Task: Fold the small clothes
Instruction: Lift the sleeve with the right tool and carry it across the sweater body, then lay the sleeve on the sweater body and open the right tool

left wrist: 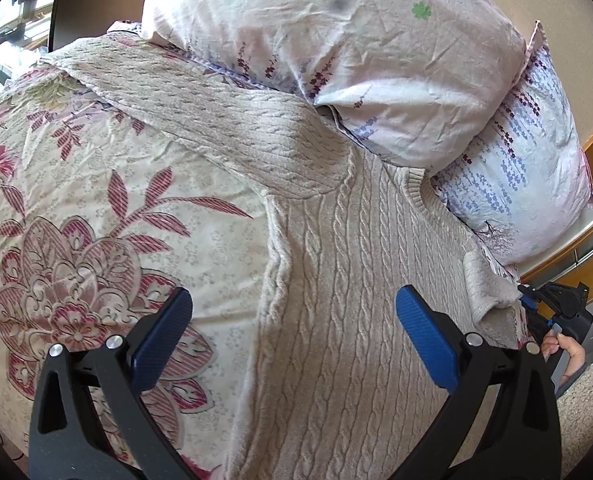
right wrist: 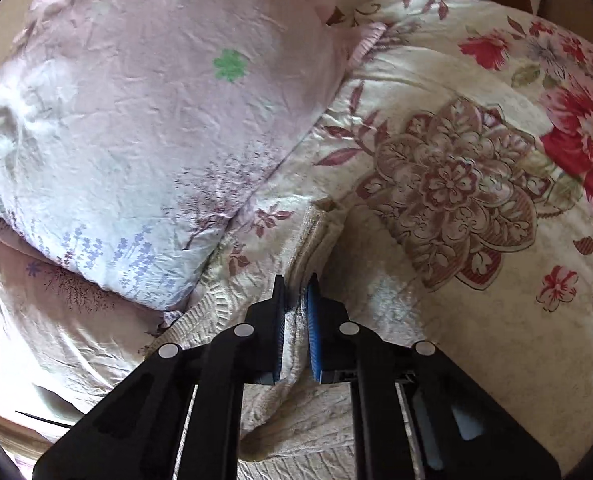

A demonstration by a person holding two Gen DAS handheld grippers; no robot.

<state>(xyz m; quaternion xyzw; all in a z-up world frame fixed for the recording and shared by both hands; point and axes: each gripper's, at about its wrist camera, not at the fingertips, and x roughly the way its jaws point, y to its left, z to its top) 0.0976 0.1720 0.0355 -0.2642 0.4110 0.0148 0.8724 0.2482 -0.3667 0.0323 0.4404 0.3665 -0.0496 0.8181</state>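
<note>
Your sweater (left wrist: 336, 280) lies spread on the bed (left wrist: 96, 200), its cable-knit body running from the near edge toward the pillows (left wrist: 356, 60) at the far side. One sleeve (left wrist: 196, 112) stretches off to the far left across the floral cover. The collar end reaches under the near edge of the lower pillow (left wrist: 528, 168).

Your left gripper (left wrist: 294, 340) hangs over the sweater's body with its blue pads spread wide; nothing is between them, and the left pad sits over the bare cover just beside the sweater's left edge.

Your right gripper (right wrist: 296, 320) is clenched on a fold of the sweater (right wrist: 296, 400); the knit bunches up between the two pads and drapes down below them. In the left wrist view that gripper (left wrist: 552, 304) shows at the far right edge, beside the sweater's other sleeve (left wrist: 492, 292), with your hand (left wrist: 564, 352) and a fleecy cuff around its handle.
</note>
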